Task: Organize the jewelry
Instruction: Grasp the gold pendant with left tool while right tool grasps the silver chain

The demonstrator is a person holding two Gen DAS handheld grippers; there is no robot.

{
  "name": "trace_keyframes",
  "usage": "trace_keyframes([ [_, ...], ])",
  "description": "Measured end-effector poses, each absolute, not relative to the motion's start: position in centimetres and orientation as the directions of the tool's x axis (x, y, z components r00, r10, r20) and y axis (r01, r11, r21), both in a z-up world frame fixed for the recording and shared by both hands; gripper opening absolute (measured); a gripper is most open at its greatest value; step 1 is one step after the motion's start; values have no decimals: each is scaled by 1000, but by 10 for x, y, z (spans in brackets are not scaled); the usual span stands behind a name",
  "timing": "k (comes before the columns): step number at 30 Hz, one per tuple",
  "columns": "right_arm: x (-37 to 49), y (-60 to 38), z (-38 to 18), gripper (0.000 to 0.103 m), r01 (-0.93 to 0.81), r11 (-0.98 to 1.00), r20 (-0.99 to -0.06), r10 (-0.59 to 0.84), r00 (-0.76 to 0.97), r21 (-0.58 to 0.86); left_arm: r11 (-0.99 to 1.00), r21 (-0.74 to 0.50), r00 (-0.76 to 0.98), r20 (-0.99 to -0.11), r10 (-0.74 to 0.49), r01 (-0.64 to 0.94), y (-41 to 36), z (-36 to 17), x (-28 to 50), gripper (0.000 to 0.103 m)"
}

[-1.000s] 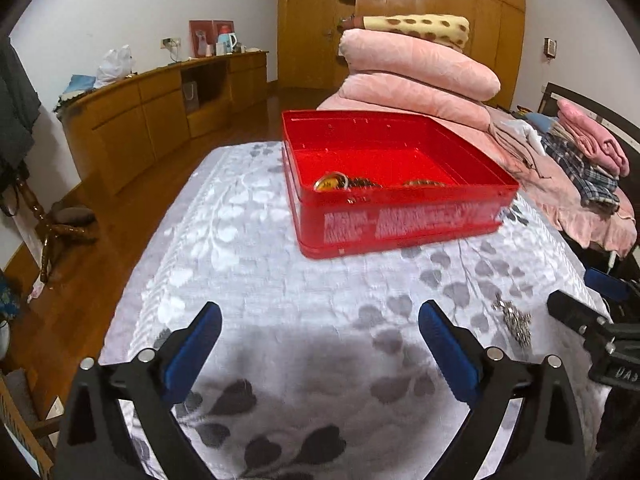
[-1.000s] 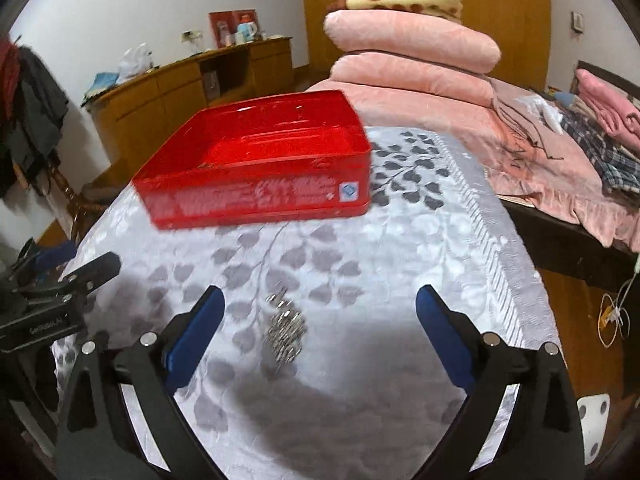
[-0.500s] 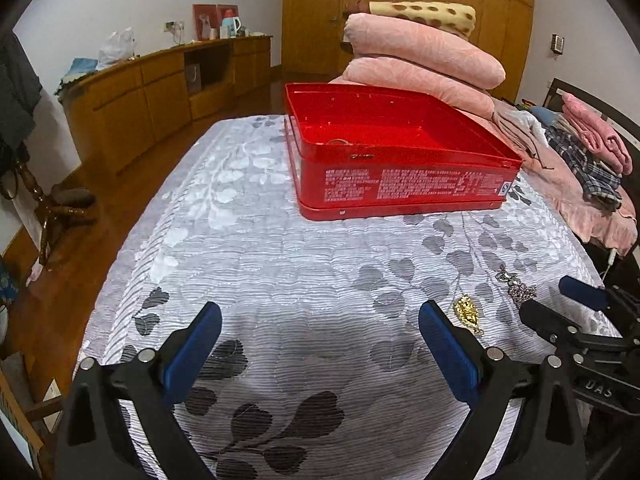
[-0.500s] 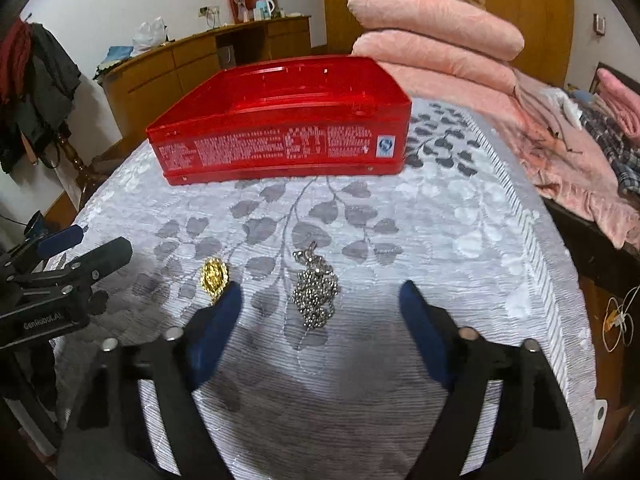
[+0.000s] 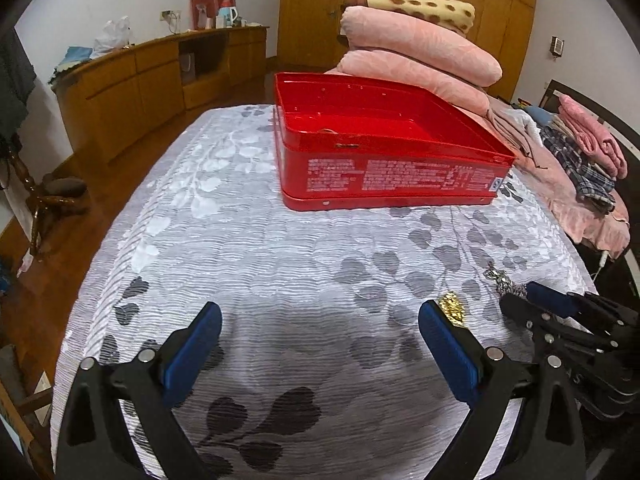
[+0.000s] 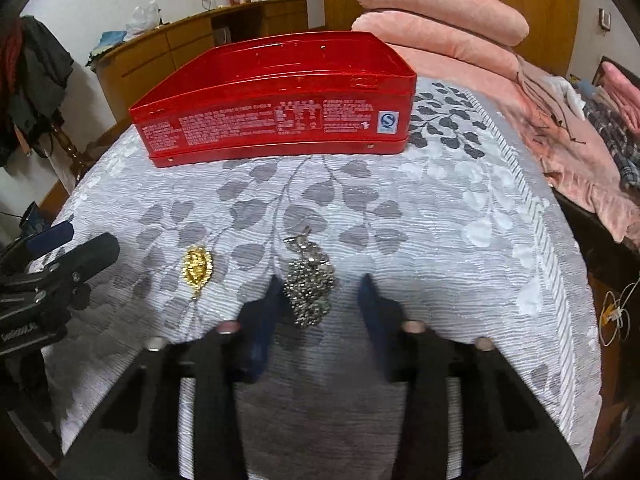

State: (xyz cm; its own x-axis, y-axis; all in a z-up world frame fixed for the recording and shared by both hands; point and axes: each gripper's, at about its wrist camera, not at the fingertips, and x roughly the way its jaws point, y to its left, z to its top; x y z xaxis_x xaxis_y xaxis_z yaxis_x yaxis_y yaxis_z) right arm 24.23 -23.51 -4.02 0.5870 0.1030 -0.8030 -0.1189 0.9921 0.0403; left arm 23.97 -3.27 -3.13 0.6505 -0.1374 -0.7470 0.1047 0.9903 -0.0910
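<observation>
A red tin box (image 5: 384, 152) stands open at the far side of the table; it also shows in the right wrist view (image 6: 276, 120). A silver beaded piece of jewelry (image 6: 308, 284) lies on the cloth between the blue pads of my right gripper (image 6: 320, 296), whose jaws are half closed around it without touching. A gold brooch (image 6: 197, 266) lies to its left; it also shows in the left wrist view (image 5: 451, 307) beside the right pad. My left gripper (image 5: 320, 336) is open and empty over the cloth. The right gripper (image 5: 560, 312) shows there at the right edge.
The table wears a grey leaf-patterned cloth (image 5: 260, 248). Pink folded quilts (image 5: 416, 52) and clothes lie on the bed behind and to the right. A wooden sideboard (image 5: 140, 80) runs along the left wall. The table's right edge (image 6: 560, 240) drops off.
Both grippers came down and nearer the cloth. My right gripper has narrowed its jaws and moved forward, so the silver jewelry now lies between its pads. The left gripper stayed open.
</observation>
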Motion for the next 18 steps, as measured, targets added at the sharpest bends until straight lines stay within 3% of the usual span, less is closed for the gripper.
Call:
trace_keyframes([
  [2, 242, -236, -40, 19, -127, 991, -802, 106, 588, 38, 990, -93, 646, -750, -142, 109, -36, -32, 239, 96],
  [4, 242, -242, -40, 15, -122, 991, -800, 118, 588, 56, 988, -106, 638, -754, -154, 114, -41, -33, 238, 96],
  [8, 240, -252, -38, 14, -110, 991, -795, 129, 593, 79, 985, -99, 629, -760, -166, 141, -56, -35, 237, 92],
  [10, 239, -258, -35, 14, -96, 992, -789, 124, 602, 83, 983, -94, 620, -765, -174, 160, -65, -37, 237, 79],
  [11, 238, -260, -34, 14, -92, 992, -785, 123, 607, 84, 981, -98, 612, -770, -182, 169, -69, -38, 237, 78],
  [18, 236, -265, -33, 14, -93, 991, -778, 135, 614, 99, 970, -104, 581, -785, -215, 219, -92, -41, 242, 76],
])
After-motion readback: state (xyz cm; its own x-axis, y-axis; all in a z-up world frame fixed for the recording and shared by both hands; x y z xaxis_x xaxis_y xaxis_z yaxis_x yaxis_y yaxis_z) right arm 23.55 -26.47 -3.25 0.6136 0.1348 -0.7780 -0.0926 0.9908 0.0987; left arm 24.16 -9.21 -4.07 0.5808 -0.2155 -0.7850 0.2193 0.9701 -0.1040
